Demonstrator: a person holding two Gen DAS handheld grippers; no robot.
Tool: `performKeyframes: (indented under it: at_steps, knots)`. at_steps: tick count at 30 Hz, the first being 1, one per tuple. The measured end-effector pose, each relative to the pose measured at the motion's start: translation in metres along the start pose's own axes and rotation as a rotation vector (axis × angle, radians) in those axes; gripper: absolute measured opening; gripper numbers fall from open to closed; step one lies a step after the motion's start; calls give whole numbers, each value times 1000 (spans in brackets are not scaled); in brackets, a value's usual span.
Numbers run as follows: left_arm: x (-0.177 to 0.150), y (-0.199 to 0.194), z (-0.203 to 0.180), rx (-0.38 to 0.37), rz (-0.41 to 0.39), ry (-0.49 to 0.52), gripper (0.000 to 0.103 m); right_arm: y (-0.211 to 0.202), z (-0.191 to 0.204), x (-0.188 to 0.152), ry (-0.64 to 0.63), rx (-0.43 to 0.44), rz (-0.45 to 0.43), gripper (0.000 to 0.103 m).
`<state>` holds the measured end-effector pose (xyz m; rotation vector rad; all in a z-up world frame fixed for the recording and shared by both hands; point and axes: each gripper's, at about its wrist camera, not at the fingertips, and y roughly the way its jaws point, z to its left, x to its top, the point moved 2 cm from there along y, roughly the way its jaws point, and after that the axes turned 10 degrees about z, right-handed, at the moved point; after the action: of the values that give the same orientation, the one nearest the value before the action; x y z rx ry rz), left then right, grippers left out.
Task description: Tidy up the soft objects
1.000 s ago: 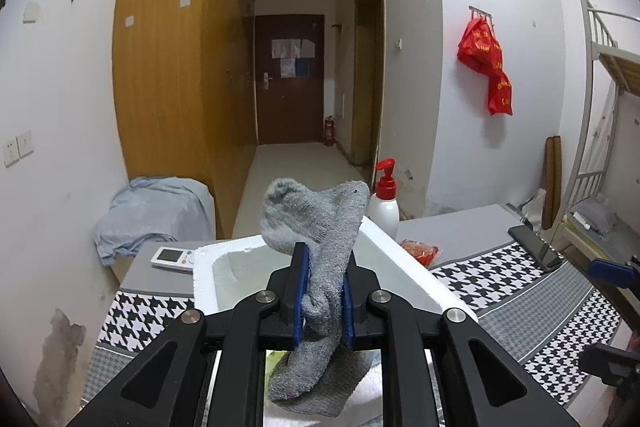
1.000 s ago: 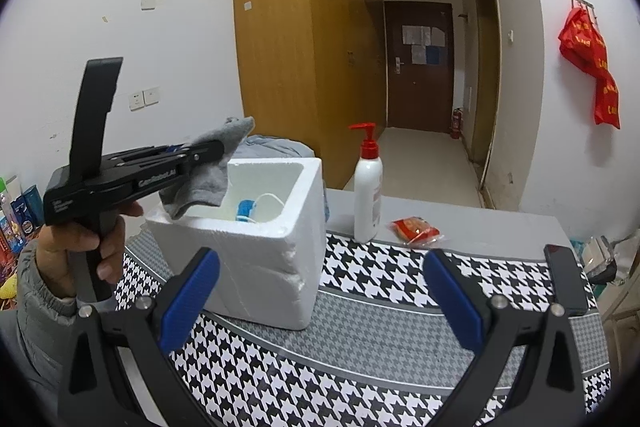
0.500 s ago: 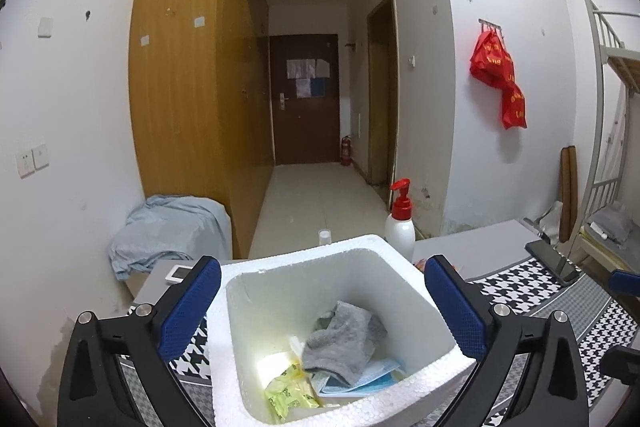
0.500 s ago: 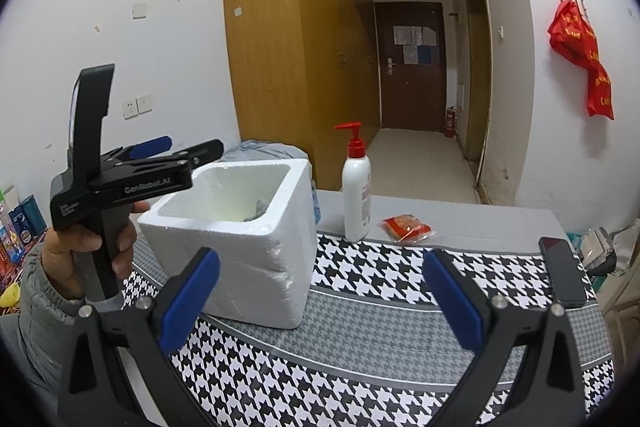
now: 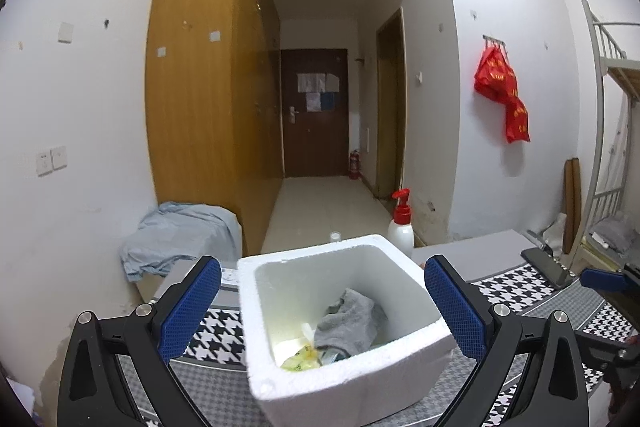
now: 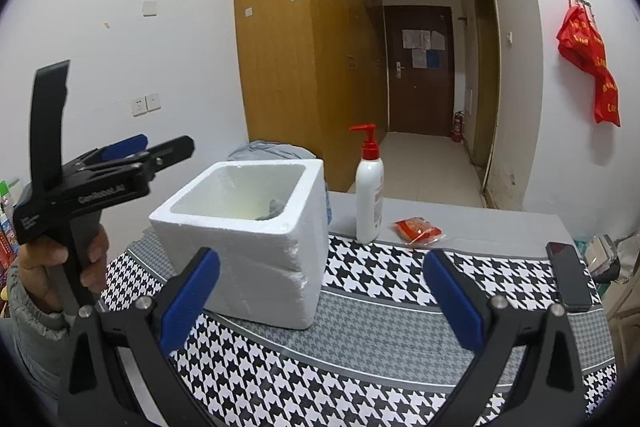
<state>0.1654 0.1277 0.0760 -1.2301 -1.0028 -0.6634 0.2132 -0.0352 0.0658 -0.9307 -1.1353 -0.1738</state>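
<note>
Crumpled grey sock (image 5: 352,321) in square foam box (image 5: 340,383)

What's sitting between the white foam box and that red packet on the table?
The pump bottle stands between the foam box and the red packet; the right wrist view shows it.

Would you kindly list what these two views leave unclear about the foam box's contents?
- Left wrist view: items under the grey sock are covered by it, and the foam box front wall hides the floor.
- Right wrist view: the box rim hides all but a sliver of sock.
</note>
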Motion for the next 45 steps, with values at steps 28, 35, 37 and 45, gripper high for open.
performKeyframes:
  at_steps: [28,35,37,45]
  knots:
    - [-25,-96,-8,-62,-98,32,102,-67,43,-21,-48,-15,-91,103]
    - [-38,-102,-10,-70,-101,25,102,-80,49,-33,-55,-35,-123,103]
    - [-42,-105,-12,-69,-113,28,102,-84,50,-38,-52,-39,-136,103]
    - [-66,-121,-19,-59,-165,33,102,-92,50,-60,-36,-64,-177,103]
